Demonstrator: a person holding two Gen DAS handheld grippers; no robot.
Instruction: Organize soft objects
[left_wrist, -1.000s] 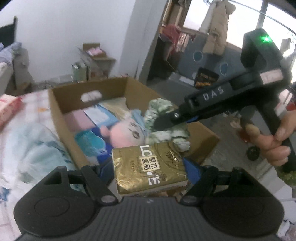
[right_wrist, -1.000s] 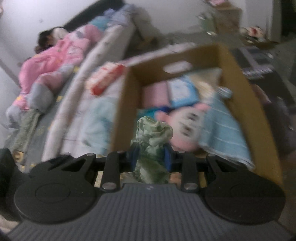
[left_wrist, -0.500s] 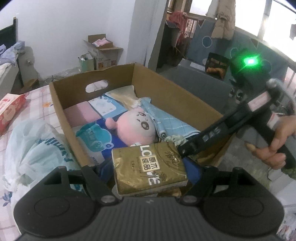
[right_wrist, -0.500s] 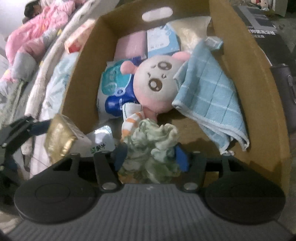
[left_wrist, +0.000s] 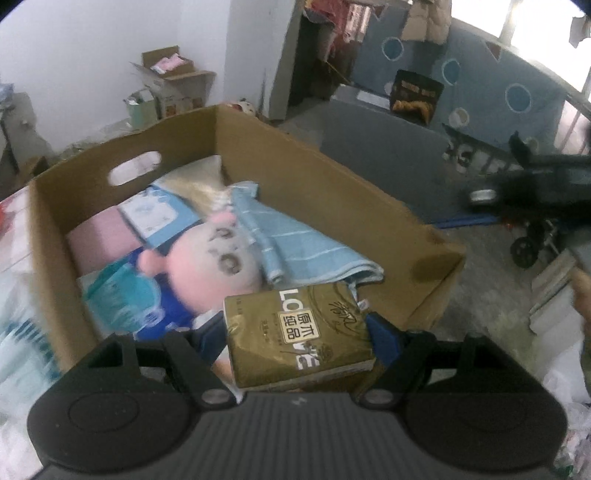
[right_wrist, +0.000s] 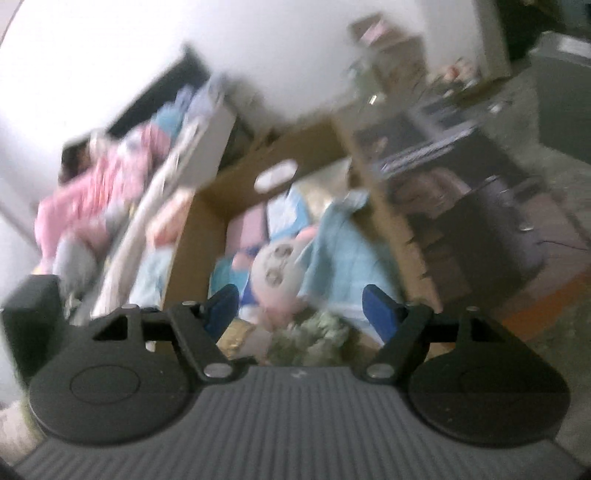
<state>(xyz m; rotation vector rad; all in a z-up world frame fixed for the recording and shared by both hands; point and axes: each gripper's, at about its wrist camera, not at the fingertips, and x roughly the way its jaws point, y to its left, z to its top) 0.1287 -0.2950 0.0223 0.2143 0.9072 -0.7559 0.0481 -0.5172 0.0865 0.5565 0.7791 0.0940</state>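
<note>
My left gripper (left_wrist: 295, 332) is shut on a gold tissue pack (left_wrist: 299, 332), held just over the near end of the cardboard box (left_wrist: 332, 162). Inside lie a pink plush doll (left_wrist: 218, 266), a blue towel (left_wrist: 306, 251) and several soft packs. In the blurred right wrist view my right gripper (right_wrist: 301, 302) hangs above the box (right_wrist: 199, 229), its jaws opening. The green cloth (right_wrist: 314, 336) lies loose below and between the blue pads (right_wrist: 380, 306), beside the doll (right_wrist: 277, 273); the pads do not touch it. The right gripper (left_wrist: 535, 184) shows as a dark blur at the far right.
A white plastic bag (left_wrist: 22, 314) sits against the box's left side on the bed. A grey panel (left_wrist: 388, 166) stands beyond the box. A small open carton (left_wrist: 173, 81) is by the white wall. A pink bundle (right_wrist: 92, 192) lies on the bed.
The right gripper opened and let go of the green cloth, which now lies in the box; it then drew back to the right. The left gripper moved nearer over the box with the gold pack.
</note>
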